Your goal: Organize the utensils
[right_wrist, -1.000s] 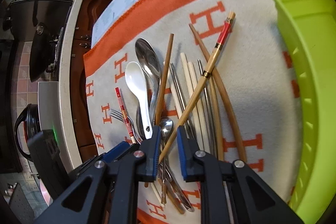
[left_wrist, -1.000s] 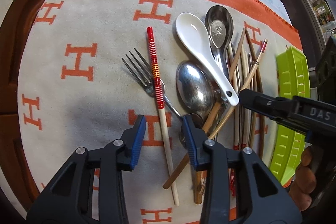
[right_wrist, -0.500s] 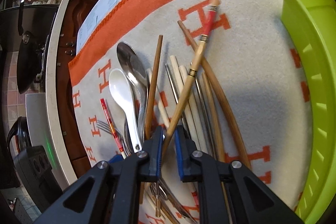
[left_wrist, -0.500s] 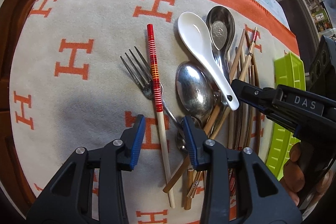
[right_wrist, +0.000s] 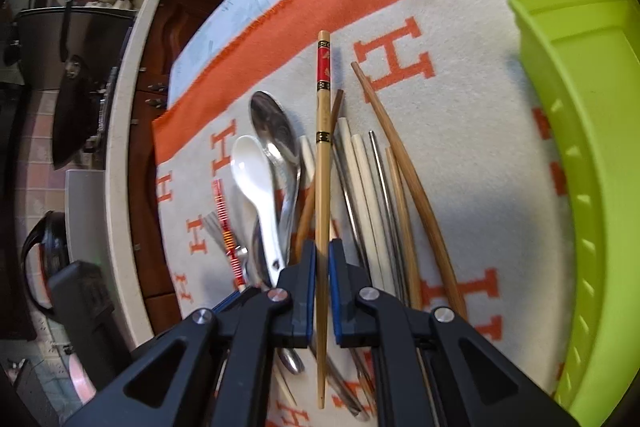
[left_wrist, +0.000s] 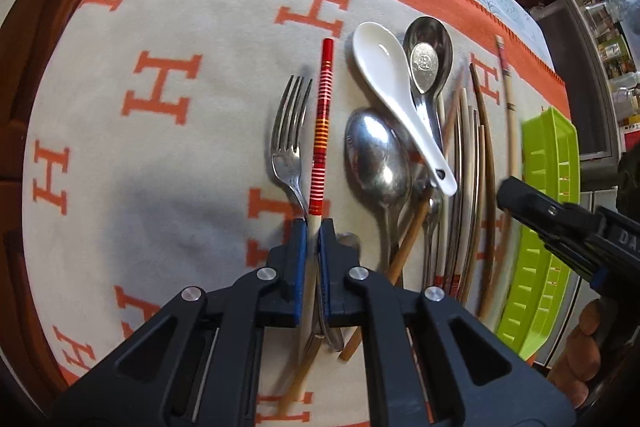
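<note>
My left gripper point(left_wrist: 313, 227) points down at the cloth, and its closing jaws pinch the pale lower end of a red-striped chopstick point(left_wrist: 322, 131). A fork point(left_wrist: 289, 135) lies just left of that stick. To its right are a white ceramic spoon point(left_wrist: 394, 87), two metal spoons point(left_wrist: 378, 155) and several loose chopsticks point(left_wrist: 468, 155). The jaws of my right gripper point(right_wrist: 322, 247) are closing on a bamboo chopstick with a red band point(right_wrist: 323, 131), held above the pile. The green tray point(right_wrist: 580, 147) stands to the right.
Everything rests on a beige blanket with orange H marks point(left_wrist: 160, 87) and an orange border. A white counter edge point(right_wrist: 120, 131) runs along the left, with dark pots point(right_wrist: 72, 39) and a black kettle point(right_wrist: 40, 255) beyond. A hand point(left_wrist: 580, 359) holds the right gripper.
The left jaws have shut on the red-striped chopstick, which now lines up with the gripper. The right jaws have tightened on the red-banded chopstick and swung it straight, off the pile.
</note>
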